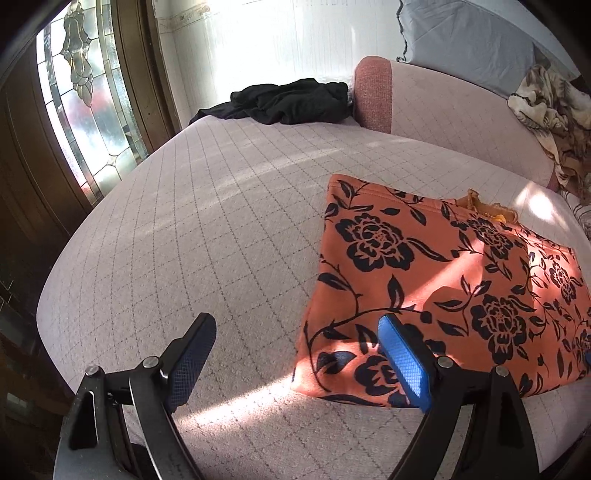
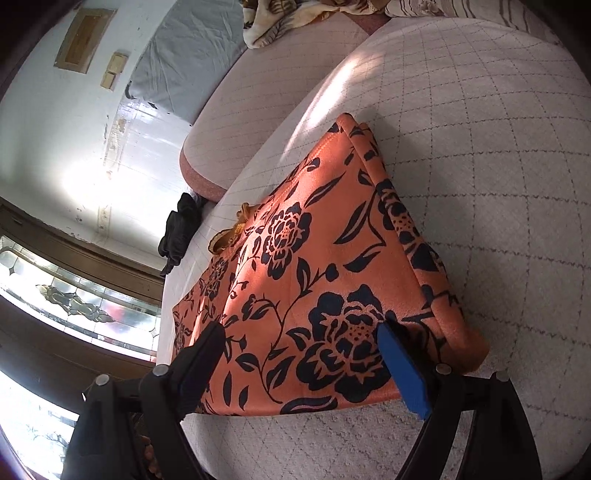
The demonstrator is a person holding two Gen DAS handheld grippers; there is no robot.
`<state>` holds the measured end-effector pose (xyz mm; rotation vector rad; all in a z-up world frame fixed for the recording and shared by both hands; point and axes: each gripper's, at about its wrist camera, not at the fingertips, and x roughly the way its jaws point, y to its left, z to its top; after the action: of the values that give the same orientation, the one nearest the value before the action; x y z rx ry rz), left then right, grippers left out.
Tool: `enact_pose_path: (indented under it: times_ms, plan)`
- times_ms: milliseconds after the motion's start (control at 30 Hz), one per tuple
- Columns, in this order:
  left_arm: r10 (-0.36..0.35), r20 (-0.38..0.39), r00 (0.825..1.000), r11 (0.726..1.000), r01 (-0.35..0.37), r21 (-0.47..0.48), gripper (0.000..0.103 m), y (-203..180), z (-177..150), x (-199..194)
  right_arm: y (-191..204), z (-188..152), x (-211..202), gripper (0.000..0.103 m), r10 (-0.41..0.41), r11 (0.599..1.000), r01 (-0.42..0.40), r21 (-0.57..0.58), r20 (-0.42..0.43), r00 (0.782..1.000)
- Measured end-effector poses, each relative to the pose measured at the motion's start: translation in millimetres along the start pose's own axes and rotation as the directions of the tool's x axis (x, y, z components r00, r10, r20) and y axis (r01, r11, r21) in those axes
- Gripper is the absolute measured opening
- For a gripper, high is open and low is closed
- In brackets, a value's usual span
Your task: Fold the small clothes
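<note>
Left wrist view: the left gripper (image 1: 295, 354) is hanging with its fingers spread wide above the quilted cushion (image 1: 207, 229), holding nothing. Its right finger (image 1: 404, 363) is overlapping the near left corner of the orange floral garment (image 1: 443, 280), which is lying folded flat on the cushion; whether the pad is touching the cloth cannot be told. The garment's right edge is running out of frame. A yellow trim (image 1: 487, 208) is peeking from behind its far edge, its shape hard to make out. A black garment (image 1: 291, 101) is lying crumpled at the cushion's far end, beside the armrest (image 1: 373, 94).

Right wrist view: the right gripper (image 2: 303, 362) is likewise gaping, its fingers straddling the near edge of the orange floral garment (image 2: 314, 266) without gripping it. The left finger (image 2: 201, 363) is hiding part of that edge. A patterned blanket (image 2: 266, 22) is cut off at the top.
</note>
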<state>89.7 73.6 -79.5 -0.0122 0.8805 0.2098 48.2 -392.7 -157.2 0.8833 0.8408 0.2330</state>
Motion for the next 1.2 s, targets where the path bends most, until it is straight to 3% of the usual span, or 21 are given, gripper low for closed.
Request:
enact_pose_path:
  times_ms: [167,500,733,1000,1200]
  plan:
    - [-0.014,-0.014,1.0,0.997,0.015,0.073,0.091,-29.7,-3.8,0.1,-6.6,0.5,-5.6,0.087,0.035,0.999,-0.035,0.023,0.003,0.999]
    - [-0.052,-0.047,0.998,0.992,0.057,0.116,0.091,-80.8,-1.4,2.8,-15.2,-2.0,-27.0,0.087,0.084,0.995,-0.084,0.048,0.011,0.996]
    - [-0.067,-0.077,0.995,0.98,0.08,0.181,0.091,-126.2,-8.0,15.1,-47.9,-15.0,-47.4,0.087,0.124,0.973,-0.121,0.194,0.001,0.992]
    - [-0.074,-0.079,0.994,0.972,0.089,0.219,0.091,-152.8,-8.2,25.2,-59.2,-18.7,-51.6,0.087,0.123,0.958,-0.12,0.26,0.003,0.992]
    - [-0.087,-0.079,0.993,0.975,0.101,0.196,0.091,-153.4,-5.9,27.7,-46.1,5.0,-37.7,0.087,0.062,0.966,-0.067,0.248,0.029,0.998]
